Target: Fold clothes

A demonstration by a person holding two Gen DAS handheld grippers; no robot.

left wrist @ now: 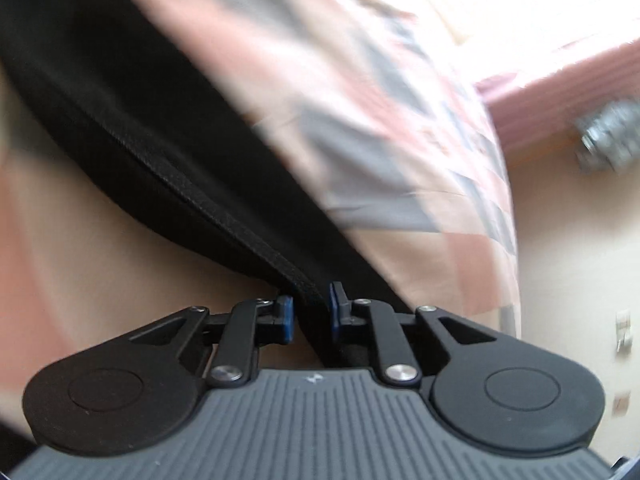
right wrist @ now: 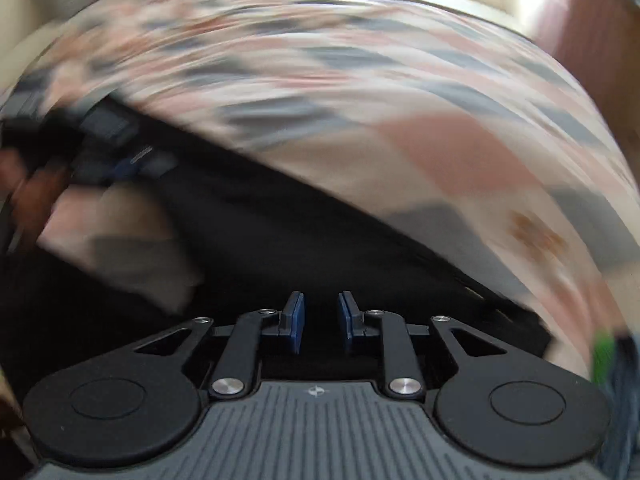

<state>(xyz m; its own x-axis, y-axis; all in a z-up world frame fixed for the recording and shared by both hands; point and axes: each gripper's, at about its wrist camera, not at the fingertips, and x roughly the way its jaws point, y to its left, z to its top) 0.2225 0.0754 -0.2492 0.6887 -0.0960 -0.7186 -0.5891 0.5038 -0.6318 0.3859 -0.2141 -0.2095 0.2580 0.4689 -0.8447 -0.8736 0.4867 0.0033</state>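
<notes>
We see L gripper (left wrist: 311, 314) fingers nearly closed, pinching the black garment's (left wrist: 132, 128) seamed edge; R gripper (right wrist: 321, 320) fingers slightly apart, gripping nothing, over garment lying on checked bed (right wrist: 440, 152)

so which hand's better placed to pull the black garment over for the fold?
Left. The left gripper already has the black garment's seamed edge between its jaws. The right gripper hangs over the cloth, jaws apart and empty.
</notes>
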